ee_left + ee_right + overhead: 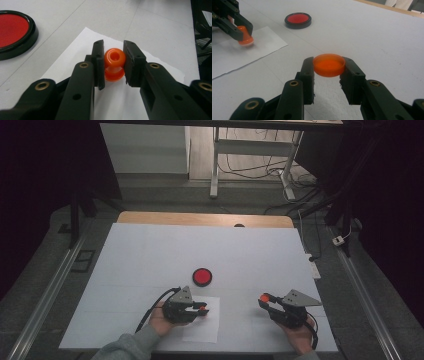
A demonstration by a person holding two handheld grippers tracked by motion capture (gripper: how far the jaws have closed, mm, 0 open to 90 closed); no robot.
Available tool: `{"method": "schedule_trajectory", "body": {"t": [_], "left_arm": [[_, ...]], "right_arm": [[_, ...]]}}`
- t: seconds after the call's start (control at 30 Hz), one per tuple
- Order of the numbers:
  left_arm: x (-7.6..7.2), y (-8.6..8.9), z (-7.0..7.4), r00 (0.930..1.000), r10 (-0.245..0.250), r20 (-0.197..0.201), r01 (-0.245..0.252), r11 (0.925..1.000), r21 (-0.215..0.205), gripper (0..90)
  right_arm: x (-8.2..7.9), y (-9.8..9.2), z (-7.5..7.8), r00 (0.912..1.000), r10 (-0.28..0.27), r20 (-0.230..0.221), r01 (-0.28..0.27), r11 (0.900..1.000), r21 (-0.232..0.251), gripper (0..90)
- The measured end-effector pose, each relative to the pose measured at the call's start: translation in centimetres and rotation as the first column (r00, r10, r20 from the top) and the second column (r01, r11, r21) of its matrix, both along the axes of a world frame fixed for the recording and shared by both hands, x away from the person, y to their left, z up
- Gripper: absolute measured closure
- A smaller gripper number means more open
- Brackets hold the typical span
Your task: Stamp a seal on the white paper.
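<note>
Two orange parts are gripped: left gripper (113, 63) pinches the stamp (114, 65), its base on the paper sheet (75, 55); right gripper (329, 68) clamps the orange cap (329, 64) off the table (150, 250), well right of the sheet. Looks like the cap is off and stamping is underway or about to be; recapping remains. Red ink pad (202, 276) sits just beyond the sheet. Plenty of bare table beyond the sheet; its near edge lies close to the table's front edge.

My left gripper (199, 307): black jaws, brass-ringed screw holes, grey three-cornered plate, black cable. My right gripper (266, 300): same build. Grey sleeve (131, 345) on my left forearm.
</note>
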State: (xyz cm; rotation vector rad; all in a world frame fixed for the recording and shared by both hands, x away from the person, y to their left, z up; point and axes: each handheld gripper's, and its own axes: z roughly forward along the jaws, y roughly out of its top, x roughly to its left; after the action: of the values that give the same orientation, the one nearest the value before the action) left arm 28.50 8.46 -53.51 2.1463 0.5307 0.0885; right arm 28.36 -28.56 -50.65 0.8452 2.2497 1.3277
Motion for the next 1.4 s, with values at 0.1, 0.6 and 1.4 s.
{"method": "schedule_trajectory", "body": {"t": [0.1,0.6,1.4], "left_arm": [[0.0,-0.1,-0.1,1.0000,-0.005,-0.002,0.005,1.0000,0.002,71.8],[-0.4,-0.3,-0.5,0.9998,-0.013,0.013,0.013,0.9995,0.028,72.4],[-1.1,-0.7,-0.6,0.9966,-0.010,0.082,0.005,0.9978,0.067,73.0]], "right_arm": [[0.0,0.0,0.0,1.0000,0.003,0.000,-0.003,1.000,0.003,64.6],[0.0,0.0,0.0,1.0000,0.004,0.000,-0.004,1.000,0.003,64.7],[-0.2,0.0,0.2,1.0000,-0.001,0.007,0.001,1.000,0.007,64.6]]}}
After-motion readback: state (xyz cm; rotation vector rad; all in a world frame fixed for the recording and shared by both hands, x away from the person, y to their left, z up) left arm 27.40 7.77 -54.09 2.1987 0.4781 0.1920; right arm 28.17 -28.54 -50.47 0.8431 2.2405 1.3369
